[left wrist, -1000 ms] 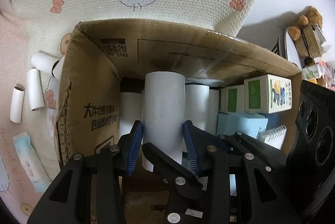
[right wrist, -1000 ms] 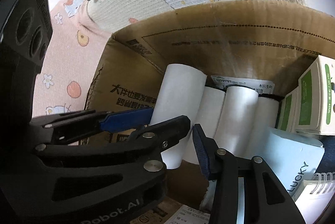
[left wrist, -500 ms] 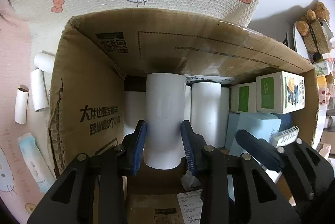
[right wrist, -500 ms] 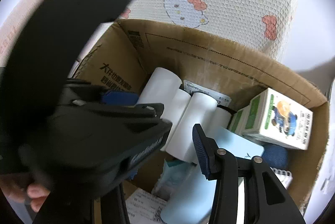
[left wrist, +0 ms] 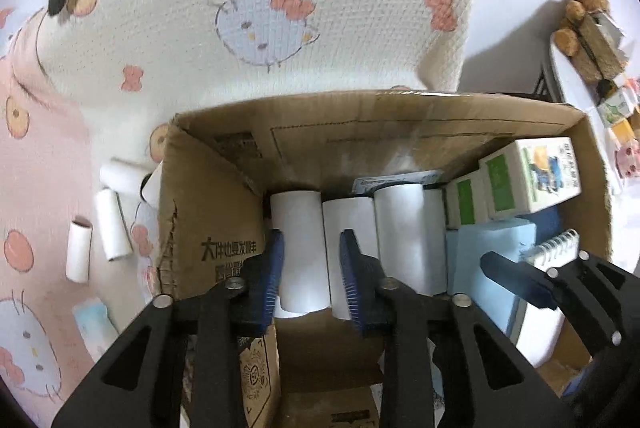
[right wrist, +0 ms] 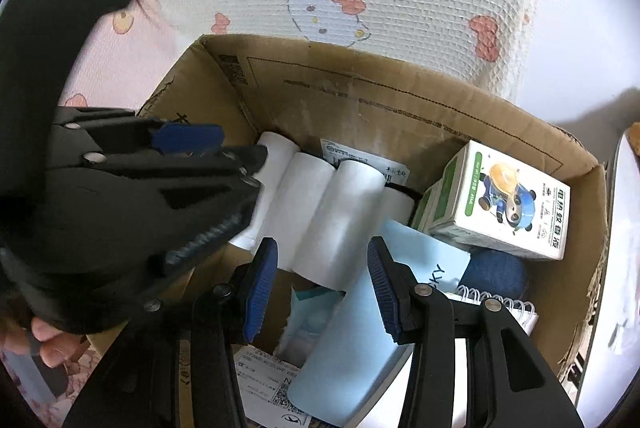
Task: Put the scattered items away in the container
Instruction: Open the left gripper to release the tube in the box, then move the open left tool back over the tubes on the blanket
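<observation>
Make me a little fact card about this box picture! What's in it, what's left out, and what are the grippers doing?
container: cardboard box, open on top
inside: white rolls in a row, cartons, blue pack, notebook
outside: tubes on the pink sheet, left of the box
left gripper: over the rolls, jaws just been closing, gripping nothing
right gripper: open, empty, over the box
</observation>
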A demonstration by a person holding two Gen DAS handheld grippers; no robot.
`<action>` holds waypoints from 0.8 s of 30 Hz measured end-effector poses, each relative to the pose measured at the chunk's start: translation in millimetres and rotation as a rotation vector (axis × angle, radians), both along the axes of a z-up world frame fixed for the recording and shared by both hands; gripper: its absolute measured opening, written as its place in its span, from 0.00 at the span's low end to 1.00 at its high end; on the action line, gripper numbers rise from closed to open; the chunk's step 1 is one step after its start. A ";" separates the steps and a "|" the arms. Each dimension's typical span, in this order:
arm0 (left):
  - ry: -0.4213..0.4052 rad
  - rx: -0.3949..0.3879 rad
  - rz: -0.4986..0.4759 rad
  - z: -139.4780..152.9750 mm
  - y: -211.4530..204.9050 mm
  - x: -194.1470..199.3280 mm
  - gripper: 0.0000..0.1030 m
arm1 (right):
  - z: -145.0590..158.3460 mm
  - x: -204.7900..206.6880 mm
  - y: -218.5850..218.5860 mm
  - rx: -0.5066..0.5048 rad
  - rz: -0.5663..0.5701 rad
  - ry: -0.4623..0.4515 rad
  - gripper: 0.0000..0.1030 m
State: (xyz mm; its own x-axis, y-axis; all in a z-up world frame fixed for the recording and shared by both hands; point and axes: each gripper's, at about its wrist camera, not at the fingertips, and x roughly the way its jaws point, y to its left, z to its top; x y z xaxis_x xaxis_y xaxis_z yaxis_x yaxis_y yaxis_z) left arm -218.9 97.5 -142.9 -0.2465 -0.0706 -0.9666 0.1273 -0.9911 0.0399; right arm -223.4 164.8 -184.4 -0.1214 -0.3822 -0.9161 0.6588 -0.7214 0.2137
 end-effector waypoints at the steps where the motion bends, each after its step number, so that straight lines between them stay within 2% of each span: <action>1: 0.006 0.003 -0.011 0.1 3.3 -1.8 0.21 | 0.1 0.1 0.3 -0.003 -0.003 0.000 0.42; 4: 0.045 0.001 -0.050 9.2 -6.7 14.3 0.17 | 1.6 7.5 0.3 -0.027 -0.005 -0.007 0.42; 10: 0.133 -0.019 -0.125 32.4 -14.8 28.3 0.16 | 9.8 25.0 -15.8 -0.076 -0.014 0.006 0.42; 14: 0.189 0.041 -0.151 54.1 -30.4 44.9 0.17 | 24.6 34.3 -24.5 -0.096 -0.001 0.021 0.42; 17: 0.247 0.088 -0.115 67.5 -55.8 58.8 0.17 | 39.2 42.6 -32.7 -0.106 0.015 0.041 0.42; 20: 0.303 0.096 -0.039 76.1 -86.7 76.1 0.17 | 53.9 52.3 -43.9 -0.121 0.039 0.063 0.42; 24: 0.306 0.113 0.079 72.4 -131.8 92.9 0.17 | 71.0 65.1 -60.9 -0.147 0.070 0.086 0.43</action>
State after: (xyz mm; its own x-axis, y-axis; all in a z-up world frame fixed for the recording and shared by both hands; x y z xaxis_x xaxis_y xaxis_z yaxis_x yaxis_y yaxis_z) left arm -126.0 -34.3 -70.6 -0.5250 0.0024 -0.8511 0.1931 -0.9736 -0.1219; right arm -158.3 103.8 -113.3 -0.1655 -0.5217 -0.8369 0.7266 -0.6383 0.2542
